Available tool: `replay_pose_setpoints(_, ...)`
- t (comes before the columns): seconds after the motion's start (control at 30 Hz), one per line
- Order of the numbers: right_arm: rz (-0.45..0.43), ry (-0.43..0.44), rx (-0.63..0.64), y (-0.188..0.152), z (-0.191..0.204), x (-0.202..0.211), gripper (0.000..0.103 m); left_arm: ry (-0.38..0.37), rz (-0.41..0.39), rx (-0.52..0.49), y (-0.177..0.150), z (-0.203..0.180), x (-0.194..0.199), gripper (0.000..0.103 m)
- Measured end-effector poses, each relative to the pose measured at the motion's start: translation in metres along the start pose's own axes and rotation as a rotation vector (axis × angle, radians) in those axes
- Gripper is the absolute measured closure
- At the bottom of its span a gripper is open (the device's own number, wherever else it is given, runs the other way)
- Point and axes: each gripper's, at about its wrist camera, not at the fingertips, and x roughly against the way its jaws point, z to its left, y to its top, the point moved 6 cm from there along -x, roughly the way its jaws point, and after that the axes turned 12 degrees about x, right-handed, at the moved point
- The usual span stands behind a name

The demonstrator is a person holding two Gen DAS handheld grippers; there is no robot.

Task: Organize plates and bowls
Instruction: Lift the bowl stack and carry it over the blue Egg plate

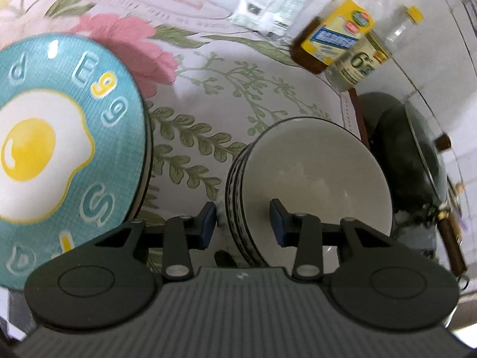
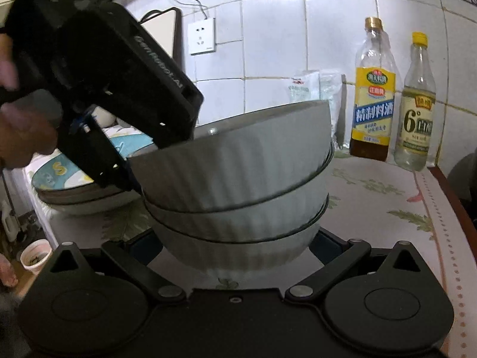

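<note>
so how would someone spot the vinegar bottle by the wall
Start at the white tiled wall behind the floral tablecloth. Two bottles stand side by side at its foot. The vinegar bottle is the right one: yellow cap, pale clear liquid, a big 6 on its label, while the neighbouring bottle holds brown liquid.

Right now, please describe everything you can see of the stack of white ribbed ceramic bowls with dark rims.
Three glossy white ribbed bowls, ceramic by look and dark-rimmed, are nested on the flowered tablecloth. The top one is empty and tilted. The left gripper straddles its rim; the right gripper flanks the bottom bowl.
</note>
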Motion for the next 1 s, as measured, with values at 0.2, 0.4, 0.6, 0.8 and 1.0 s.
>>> replay_pose_setpoints(0.2, -0.011, -0.006, -0.067, -0.001, -0.003, 0.001, 0.0, 0.026, -0.031, -0.134, -0.007, -0.012, 0.004, 0.065)
replay_pose_setpoints(0.4, -0.004, -0.028, -0.053, -0.001, 0.002, 0.003, 0.0, 0.028, -0.052, -0.19, -0.013, -0.013, 0.008, 0.065)
replay_pose_setpoints(0.6, -0.004, -0.01, -0.045, 0.003, 0.007, 0.005, 0.0, 0.017, -0.064, -0.198, -0.016, -0.006, 0.015, 0.065)
replay_pose_setpoints(0.8, -0.015, -0.008, -0.033, 0.018, 0.015, 0.006, 0.0, -0.023, -0.087, -0.179, -0.011, 0.003, 0.033, 0.065)
replay_pose_setpoints(1.0, -0.064, -0.001, 0.004, 0.051, 0.021, 0.006, 0.0, -0.047, -0.14, -0.173, 0.005, 0.004, 0.068, 0.065)
